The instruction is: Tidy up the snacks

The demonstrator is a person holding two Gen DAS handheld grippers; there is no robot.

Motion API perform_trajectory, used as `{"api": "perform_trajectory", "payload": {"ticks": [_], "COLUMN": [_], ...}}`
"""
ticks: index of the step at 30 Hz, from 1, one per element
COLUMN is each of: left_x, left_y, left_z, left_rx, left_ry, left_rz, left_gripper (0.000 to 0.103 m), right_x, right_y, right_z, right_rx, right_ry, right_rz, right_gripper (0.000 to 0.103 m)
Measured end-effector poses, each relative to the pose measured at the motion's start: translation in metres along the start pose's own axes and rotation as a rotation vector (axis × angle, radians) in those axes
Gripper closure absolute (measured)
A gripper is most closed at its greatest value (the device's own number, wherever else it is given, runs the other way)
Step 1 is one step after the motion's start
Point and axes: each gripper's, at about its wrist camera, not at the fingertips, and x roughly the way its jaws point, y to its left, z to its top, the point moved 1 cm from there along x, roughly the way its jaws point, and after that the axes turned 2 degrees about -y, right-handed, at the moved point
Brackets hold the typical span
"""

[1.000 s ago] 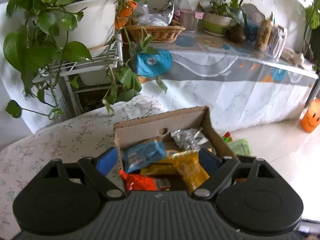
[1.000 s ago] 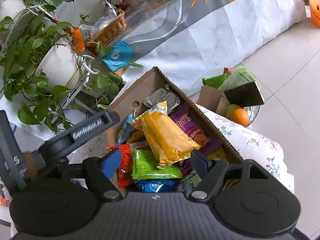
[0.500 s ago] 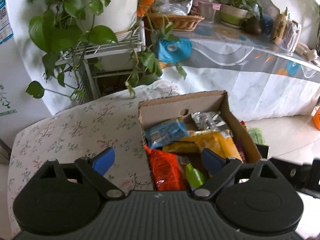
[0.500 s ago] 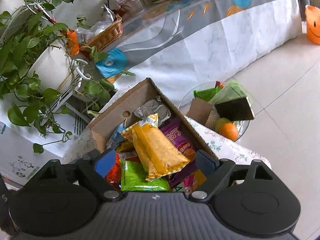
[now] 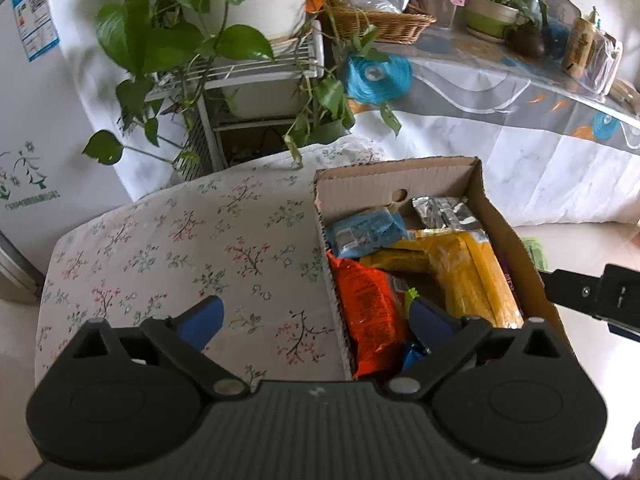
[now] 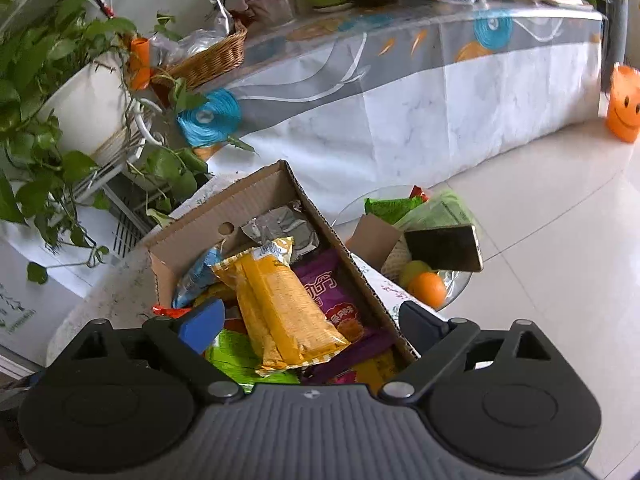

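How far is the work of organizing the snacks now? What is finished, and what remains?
Done: many packets already lie in the cardboard box, with the yellow packet on top. In hand: nothing; the left gripper and the right gripper are both opening, and no pad presses on a packet. Left: a few green packets remain on the glass plate beside the box, if those belong too.

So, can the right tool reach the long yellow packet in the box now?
Probably yes. The yellow packet lies on top of the other snacks in the open cardboard box, nothing covers it, and the right tool hangs just above, jaws opening and empty.
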Motion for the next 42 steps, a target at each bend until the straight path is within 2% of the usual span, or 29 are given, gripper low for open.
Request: {"api": "perform_trajectory", "payload": {"ticks": [12,27,35,39,42], "left_x": [-0.003,0.001,0.008,0.014,0.017], "left_y": [0.004,0.007,0.006,0.006,0.007], "left_z": [-0.004,0.002,0.001,-0.001,-0.003], "left_rx": [-0.010,-0.009,-0.006,-0.002,-0.021], "left_ry": [0.027,0.036,0.057,0.080,0.099], "left_rz": [0.006,0.048,0.069,0.077,0.069], "left_gripper": [0.003,0.003,0.003,0.003,0.003], "right_x": [0.006,0.014,0.019,0.022,0.024], "right_y": [0.013,0.031,0.033,0.032,0.034], "right_z": [-0.003,-0.008,-0.007,-0.006,-0.006], "right_rx": [-0.131,-0.266,-0.281,-0.266,-0.277], "right_ry": [0.001,-0.008,0.016,0.047,0.054], "right_rz": [-0.074,-0.159,-0.163,-0.118,-0.118], "right_gripper": [0.002,0.001,0.001,0.001,0.001]}}
